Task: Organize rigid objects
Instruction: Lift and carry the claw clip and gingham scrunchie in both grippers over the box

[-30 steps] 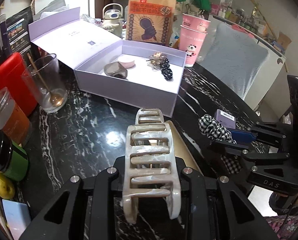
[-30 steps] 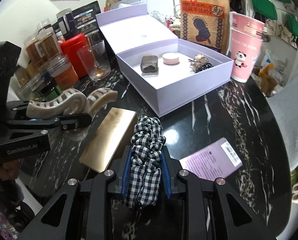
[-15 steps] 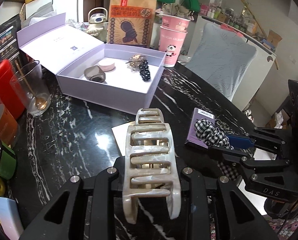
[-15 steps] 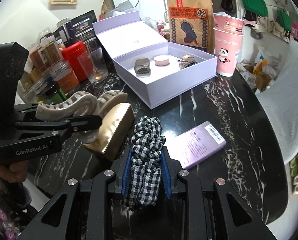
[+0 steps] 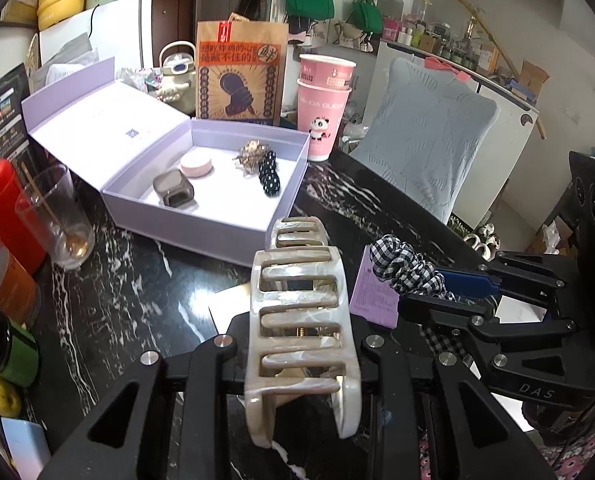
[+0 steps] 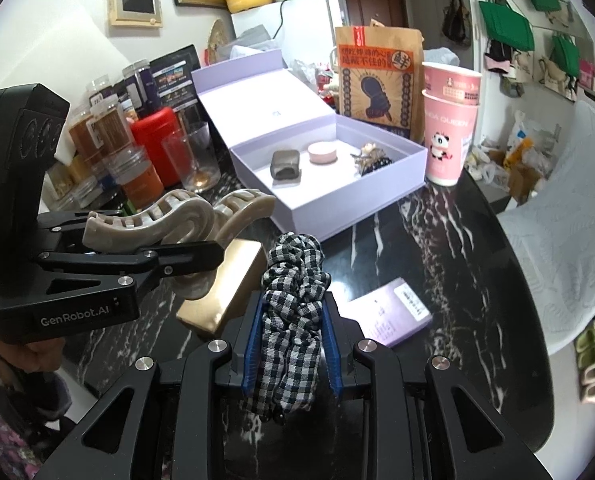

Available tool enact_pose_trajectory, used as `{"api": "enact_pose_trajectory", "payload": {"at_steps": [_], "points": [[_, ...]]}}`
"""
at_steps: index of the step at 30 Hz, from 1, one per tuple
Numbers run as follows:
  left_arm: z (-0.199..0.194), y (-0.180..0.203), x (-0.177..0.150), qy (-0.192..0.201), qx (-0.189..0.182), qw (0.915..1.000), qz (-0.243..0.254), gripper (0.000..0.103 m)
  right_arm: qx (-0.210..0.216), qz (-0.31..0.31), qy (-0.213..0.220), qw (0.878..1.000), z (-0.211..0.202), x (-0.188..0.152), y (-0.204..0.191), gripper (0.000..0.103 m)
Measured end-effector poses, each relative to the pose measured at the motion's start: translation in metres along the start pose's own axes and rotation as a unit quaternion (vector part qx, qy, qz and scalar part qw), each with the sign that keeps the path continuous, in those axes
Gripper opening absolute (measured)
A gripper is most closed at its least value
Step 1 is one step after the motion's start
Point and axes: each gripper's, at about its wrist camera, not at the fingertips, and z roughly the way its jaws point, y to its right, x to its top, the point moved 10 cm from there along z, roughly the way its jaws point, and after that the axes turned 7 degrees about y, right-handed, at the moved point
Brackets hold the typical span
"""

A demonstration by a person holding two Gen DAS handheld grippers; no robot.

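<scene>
A beige marbled claw clip (image 5: 297,280) is clamped between the fingers of my left gripper (image 5: 303,328), held above the black marble table. In the right wrist view the same clip (image 6: 157,224) shows from the side in the left gripper (image 6: 193,256). My right gripper (image 6: 291,312) is shut on a black-and-white checked scrunchie (image 6: 293,272), which sticks up past its blue pads. The left wrist view shows that scrunchie (image 5: 401,260) and the right gripper (image 5: 457,292) at the right. An open lilac box (image 5: 201,232) lies ahead of both.
The box holds a grey clip (image 5: 174,192), a pink tin (image 5: 195,166), a gold clip (image 5: 251,154) and a dotted scrunchie (image 5: 268,176). A gold box (image 6: 221,296) and a lilac card (image 6: 389,312) lie below the grippers. A glass (image 5: 53,216), jars and pink cups (image 5: 323,116) stand around.
Both grippers have risen and drawn back with the clip and scrunchie still held. The lilac box looks farther off, and the gold box and lilac card show more fully below.
</scene>
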Motion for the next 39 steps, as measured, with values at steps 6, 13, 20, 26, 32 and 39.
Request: {"api": "enact_pose_trajectory", "payload": {"at_steps": [6, 13, 20, 26, 32, 39], "points": [[-0.003, -0.001, 0.016, 0.015, 0.002, 0.9999, -0.002, 0.028, 0.003, -0.007, 0.014, 1.000, -0.002, 0.017, 0.002, 0.027], [-0.003, -0.006, 0.031, 0.025, 0.008, 0.9996, -0.006, 0.028, 0.001, -0.014, 0.027, 1.000, -0.002, 0.035, 0.006, 0.027], [-0.006, -0.012, 0.050, 0.040, 0.014, 0.9991, -0.001, 0.028, 0.005, -0.022, 0.032, 0.999, 0.000, 0.050, 0.006, 0.027], [-0.004, -0.020, 0.066, 0.047, 0.019, 0.9987, 0.001, 0.028, 0.013, -0.027, 0.040, 0.999, 0.004, 0.066, 0.005, 0.027], [0.003, -0.029, 0.077, 0.044, 0.015, 0.9989, -0.005, 0.028, 0.019, -0.030, 0.041, 0.999, 0.015, 0.081, 0.006, 0.027], [0.012, -0.040, 0.091, 0.047, 0.019, 0.9987, -0.003, 0.028, 0.018, -0.031, 0.043, 0.998, 0.029, 0.097, 0.010, 0.027]]}}
